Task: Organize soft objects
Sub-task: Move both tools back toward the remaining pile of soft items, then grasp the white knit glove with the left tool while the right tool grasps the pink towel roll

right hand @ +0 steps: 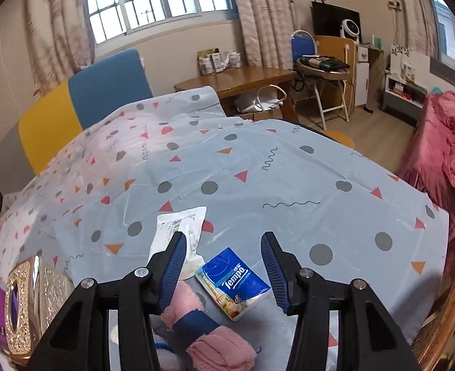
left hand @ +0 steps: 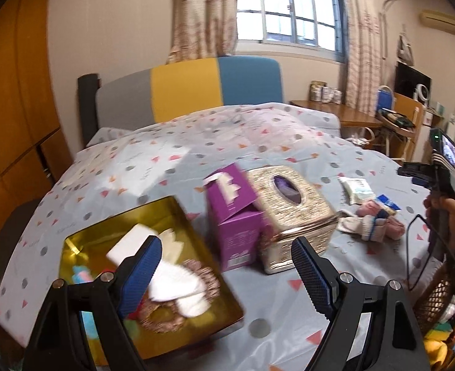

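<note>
My left gripper (left hand: 227, 266) is open and empty, hovering above a gold tin (left hand: 153, 232) that holds white socks (left hand: 178, 281), a white pack, a brown scrunchie (left hand: 165, 318) and coloured bits. My right gripper (right hand: 224, 262) is open and empty above a blue Tempo tissue pack (right hand: 235, 281). A pink sock roll with a blue band (right hand: 202, 330) lies just below its left finger. A white wipes pack (right hand: 178, 232) lies behind that finger. Pink and white socks (left hand: 372, 222) also show in the left wrist view.
A purple carton (left hand: 233, 216) and a gold tissue box (left hand: 292, 207) stand mid-bed on the patterned cover (right hand: 258, 170). A wicker basket (left hand: 437, 293) sits at the right edge. A pink quilt (right hand: 444, 154), desk and chair lie beyond.
</note>
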Demonstrator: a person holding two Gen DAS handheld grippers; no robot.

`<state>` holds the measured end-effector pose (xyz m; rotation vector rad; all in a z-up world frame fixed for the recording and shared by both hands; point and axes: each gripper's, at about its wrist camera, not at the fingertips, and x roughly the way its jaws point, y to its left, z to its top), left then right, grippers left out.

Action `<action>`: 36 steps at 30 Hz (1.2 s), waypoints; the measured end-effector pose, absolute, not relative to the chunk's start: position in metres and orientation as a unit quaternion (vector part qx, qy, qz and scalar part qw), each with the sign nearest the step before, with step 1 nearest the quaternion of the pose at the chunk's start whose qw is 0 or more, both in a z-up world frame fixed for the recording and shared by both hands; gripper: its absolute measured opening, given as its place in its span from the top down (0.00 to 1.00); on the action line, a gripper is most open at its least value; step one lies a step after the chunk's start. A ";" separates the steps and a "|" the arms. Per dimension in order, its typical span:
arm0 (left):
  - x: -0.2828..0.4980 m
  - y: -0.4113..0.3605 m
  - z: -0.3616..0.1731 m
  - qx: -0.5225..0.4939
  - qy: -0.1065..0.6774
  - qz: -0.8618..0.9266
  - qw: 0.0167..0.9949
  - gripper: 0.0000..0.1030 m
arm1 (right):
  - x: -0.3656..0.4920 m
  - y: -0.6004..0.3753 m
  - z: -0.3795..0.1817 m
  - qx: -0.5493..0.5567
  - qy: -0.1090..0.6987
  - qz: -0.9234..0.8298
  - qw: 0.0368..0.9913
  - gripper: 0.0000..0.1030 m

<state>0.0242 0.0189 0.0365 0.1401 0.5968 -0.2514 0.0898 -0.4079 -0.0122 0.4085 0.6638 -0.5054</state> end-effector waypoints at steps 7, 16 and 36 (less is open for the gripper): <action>0.035 -0.036 0.039 0.103 0.294 -0.180 0.933 0.16 | 0.083 -0.421 -0.016 0.242 0.314 -0.242 0.886 0.51; 0.048 -0.103 0.029 0.141 0.305 -0.242 0.910 0.16 | 0.077 -0.431 -0.018 0.281 0.309 -0.230 0.879 0.51; 0.082 -0.194 -0.016 0.146 0.385 -0.339 0.846 0.37 | 0.069 -0.443 -0.025 0.342 0.298 -0.205 0.867 0.51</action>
